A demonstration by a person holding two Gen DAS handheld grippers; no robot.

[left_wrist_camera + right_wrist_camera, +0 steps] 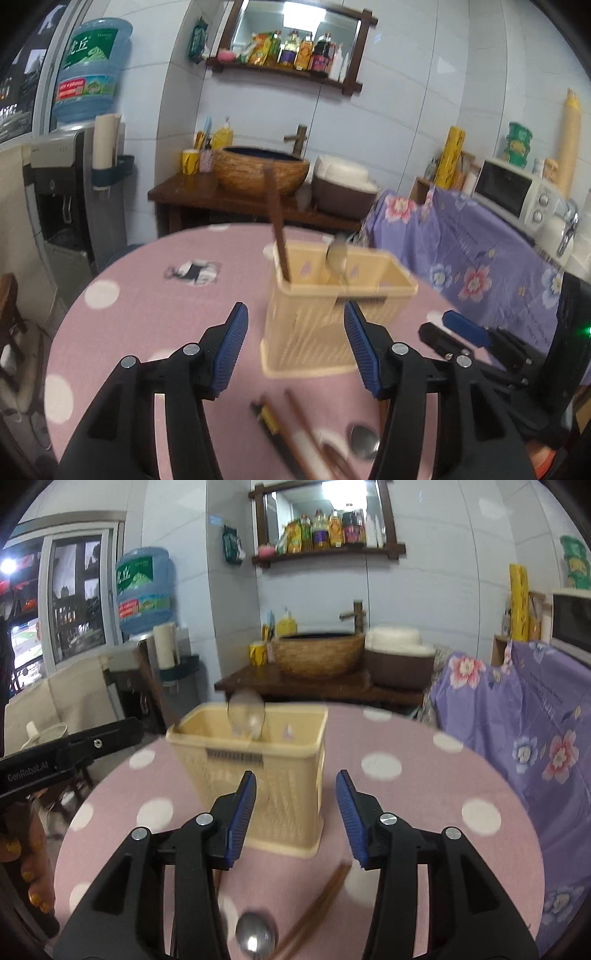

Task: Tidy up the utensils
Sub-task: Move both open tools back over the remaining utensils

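left tool (295,328): mine, jaws apart with nothing between the blue pads, hovering over the counter just in front of the holder. Nothing gripped.
right tool (295,797): same deal, jaws standing open and empty, pointed at the holder from the other side. It also shows off to the right in the left wrist view (458,328).
holder (332,306): cream plastic utensil basket with slatted sides, standing upright on the counter, a bit blurry in both views (258,775).
in the holder: a dark brown wooden stick-like piece (279,236) leaning up out of the left compartment, could be chopsticks, too blurred to say. A metal spoon (338,254) sits bowl-up at the middle divider; I can't tell which compartment it's in. From the right wrist it's a smeared bowl above the rim (246,716).
loose on the counter: brown chopsticks (303,432) lying near the front edge, below my left tool. Beside them a dark utensil with a yellowish band (267,421), can't make out what it is. Another metal spoon (364,441) lies bowl-up just right of the chopsticks; the right wrist sees it too (256,938), with the chopsticks (317,908) angled next to it.
counter (147,317): round, pink cloth with white dots.
background: basin sink (262,170) on a wooden stand against the tiled wall, well behind everything.
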